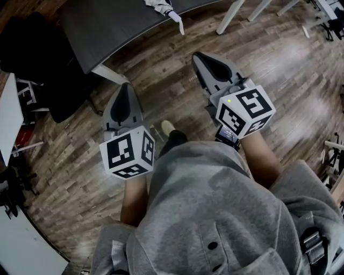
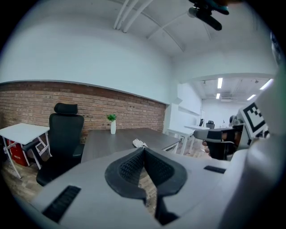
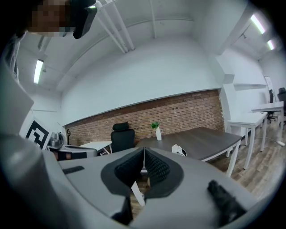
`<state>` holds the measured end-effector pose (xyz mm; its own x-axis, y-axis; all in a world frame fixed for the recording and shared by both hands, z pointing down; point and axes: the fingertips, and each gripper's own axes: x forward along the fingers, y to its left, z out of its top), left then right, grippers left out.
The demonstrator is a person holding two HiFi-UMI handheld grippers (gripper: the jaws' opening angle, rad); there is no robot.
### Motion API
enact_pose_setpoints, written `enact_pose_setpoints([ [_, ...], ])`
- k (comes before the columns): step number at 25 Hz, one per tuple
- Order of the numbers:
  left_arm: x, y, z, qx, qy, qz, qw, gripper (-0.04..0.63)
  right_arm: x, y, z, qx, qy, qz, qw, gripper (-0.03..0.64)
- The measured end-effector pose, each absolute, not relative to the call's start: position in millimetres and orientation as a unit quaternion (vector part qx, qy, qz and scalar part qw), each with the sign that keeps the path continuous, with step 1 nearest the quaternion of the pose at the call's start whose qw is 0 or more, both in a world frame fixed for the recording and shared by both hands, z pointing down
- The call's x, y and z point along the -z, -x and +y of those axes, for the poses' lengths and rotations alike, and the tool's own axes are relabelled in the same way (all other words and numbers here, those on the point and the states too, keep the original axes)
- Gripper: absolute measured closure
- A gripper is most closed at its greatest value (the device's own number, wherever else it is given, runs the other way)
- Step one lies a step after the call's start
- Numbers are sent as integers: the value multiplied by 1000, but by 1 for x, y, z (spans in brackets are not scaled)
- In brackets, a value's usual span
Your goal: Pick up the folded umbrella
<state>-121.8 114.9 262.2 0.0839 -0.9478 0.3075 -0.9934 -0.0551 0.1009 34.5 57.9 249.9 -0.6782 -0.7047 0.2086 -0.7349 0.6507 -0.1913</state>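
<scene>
The folded umbrella [image 1: 160, 6] is a pale bundle with a loose strap, lying near the edge of a dark table [image 1: 107, 27] at the top of the head view. The left gripper view shows the umbrella [image 2: 139, 143] on the tabletop, and the right gripper view shows the umbrella [image 3: 178, 150] there too. My left gripper [image 1: 127, 90] and right gripper [image 1: 200, 57] hang over the wooden floor, short of the table and pointing toward it. On both, the jaws meet at the tips with nothing between them. Left gripper [image 2: 144, 150] and right gripper [image 3: 144, 150] are both shut and empty.
A black office chair [image 1: 48, 70] stands left of the table. A white vase with a green plant [image 2: 112, 125] sits at the table's far end by the brick wall. A white side table [image 1: 8, 115] is at the left edge. White desk legs [image 1: 231, 16] stand beyond. My shoe [image 1: 167, 128] shows below.
</scene>
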Motion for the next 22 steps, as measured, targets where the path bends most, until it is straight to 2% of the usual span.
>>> enact_pose_setpoints([
  [22,-265,191,75,-65,-736,-659,144,581,-242,40,17,-101,-410,-904,62,592],
])
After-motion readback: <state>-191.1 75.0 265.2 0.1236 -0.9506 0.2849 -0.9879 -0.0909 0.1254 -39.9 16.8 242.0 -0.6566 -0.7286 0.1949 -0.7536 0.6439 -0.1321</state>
